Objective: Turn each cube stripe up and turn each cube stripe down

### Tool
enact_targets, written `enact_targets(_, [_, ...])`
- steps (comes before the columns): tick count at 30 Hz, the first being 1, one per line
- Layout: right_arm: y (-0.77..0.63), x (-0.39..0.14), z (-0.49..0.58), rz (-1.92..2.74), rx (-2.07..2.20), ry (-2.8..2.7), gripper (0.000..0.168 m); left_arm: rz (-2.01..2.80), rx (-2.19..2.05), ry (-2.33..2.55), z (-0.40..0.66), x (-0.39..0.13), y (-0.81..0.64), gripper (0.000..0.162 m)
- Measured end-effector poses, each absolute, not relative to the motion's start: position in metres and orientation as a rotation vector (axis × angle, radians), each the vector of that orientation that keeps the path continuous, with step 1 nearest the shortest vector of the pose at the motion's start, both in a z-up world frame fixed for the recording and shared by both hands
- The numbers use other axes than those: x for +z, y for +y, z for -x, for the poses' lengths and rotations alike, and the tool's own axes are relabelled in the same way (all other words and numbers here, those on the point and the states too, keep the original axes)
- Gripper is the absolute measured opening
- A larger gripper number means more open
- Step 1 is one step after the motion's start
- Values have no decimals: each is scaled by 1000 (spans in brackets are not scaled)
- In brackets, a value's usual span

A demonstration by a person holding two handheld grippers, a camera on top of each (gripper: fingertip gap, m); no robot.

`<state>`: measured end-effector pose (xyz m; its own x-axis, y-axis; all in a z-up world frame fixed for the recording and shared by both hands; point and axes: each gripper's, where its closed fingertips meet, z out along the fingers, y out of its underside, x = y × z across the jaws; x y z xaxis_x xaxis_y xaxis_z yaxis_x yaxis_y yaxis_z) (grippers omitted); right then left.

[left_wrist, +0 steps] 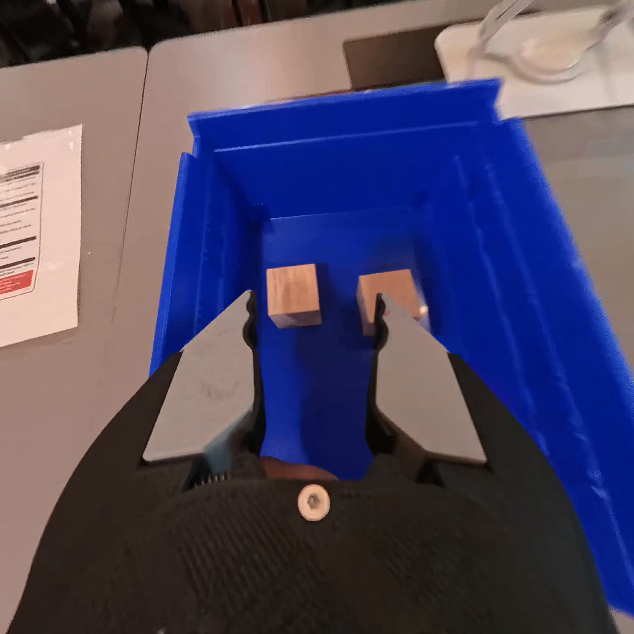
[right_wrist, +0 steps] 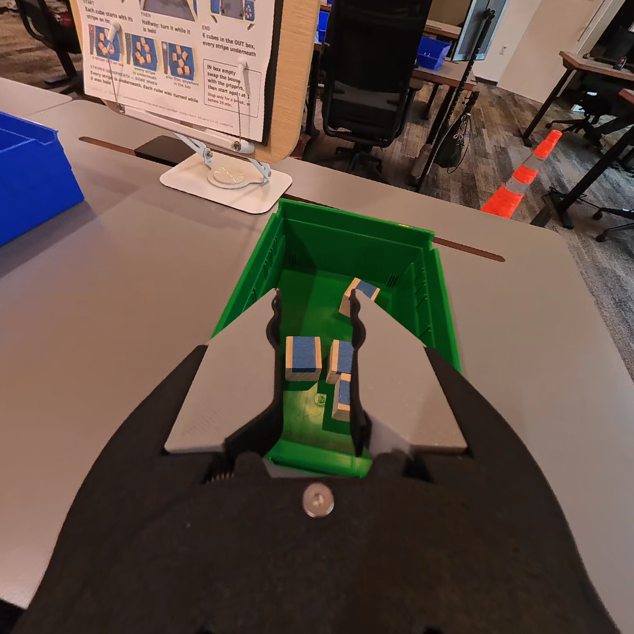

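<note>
Two bins on the grey table [right_wrist: 137, 308], one gripper over each. In the left wrist view the left gripper [left_wrist: 314, 298] hangs over the blue bin [left_wrist: 497, 274], jaws spread wide with nothing between them, and there are two wooden cubes on the bin floor mid-frame: the left cube [left_wrist: 293, 295] sits clear between the fingers, plain wood on top, and the right cube [left_wrist: 387, 288] is partly hidden behind the right finger [left_wrist: 411, 377], also plain wood as far as it shows. That view is a bit motion-blurred. A laminated sheet [left_wrist: 37, 233] lies on the table at the left edge, and something clear and glassy [left_wrist: 535, 44] sits upper right, too smeared to name. In the right wrist view the right gripper [right_wrist: 315, 295] hovers above the green bin [right_wrist: 442, 308], jaws also open and empty. Four cubes in there, all with blue tape showing on top: one centre cube [right_wrist: 303, 356] fully in view, two stacked-looking ones [right_wrist: 341, 356] and [right_wrist: 343, 394] right beside it, half behind the finger, and a tilted one [right_wrist: 365, 290] toward the far right corner. An instruction board [right_wrist: 178, 55] on a white stand is upper left, one orange cone [right_wrist: 521, 175] on the floor at right.
</note>
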<state>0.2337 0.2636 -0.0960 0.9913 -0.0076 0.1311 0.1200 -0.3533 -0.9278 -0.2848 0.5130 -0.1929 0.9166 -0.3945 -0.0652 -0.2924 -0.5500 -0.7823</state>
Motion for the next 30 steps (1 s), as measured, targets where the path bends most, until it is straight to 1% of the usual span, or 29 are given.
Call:
enact_targets(5, [264,-103,-234,1956,-155,-99,37,2396,-28,495,293,-245,548,62])
enact_targets(6, [264,-103,-235,1960,-164,-103,37,2430,2,500,296,-254,551,58])
enact_targets(7, [264,-103,-235,1959,-173,-103,37,2455,26,512,298,-262,554,51])
enact_targets(8, [264,-103,-235,1957,-176,-105,37,2464,32,533,298,-267,556,45])
enact_targets(11, [265,-102,-232,1954,-164,-118,37,2429,10,568,293,-263,560,45])
enact_targets(13, [265,-102,-228,1959,-166,-134,37,2362,-34,581,285,-249,559,45])
enact_targets(15, [266,-103,-221,1960,-165,-156,37,2244,-99,615,273,-224,552,45])
enact_targets(19, [271,-103,-183,1944,-45,-238,38,1933,-318,753,234,-157,496,45])
enact_targets(21, [275,-103,-152,1920,61,-279,42,1763,-440,812,215,-122,449,45])
enact_targets(24, [273,-109,-76,1885,331,-443,44,1523,-614,840,195,-75,370,44])
enact_targets(26, [263,-114,-30,1869,489,-544,44,1333,-714,910,178,-54,313,44])
enact_targets(28, [248,-114,16,1828,714,-611,44,1214,-682,980,168,-49,273,44])
enact_targets(30, [220,-111,66,1751,1069,-684,44,1083,-682,1086,154,-48,236,44])
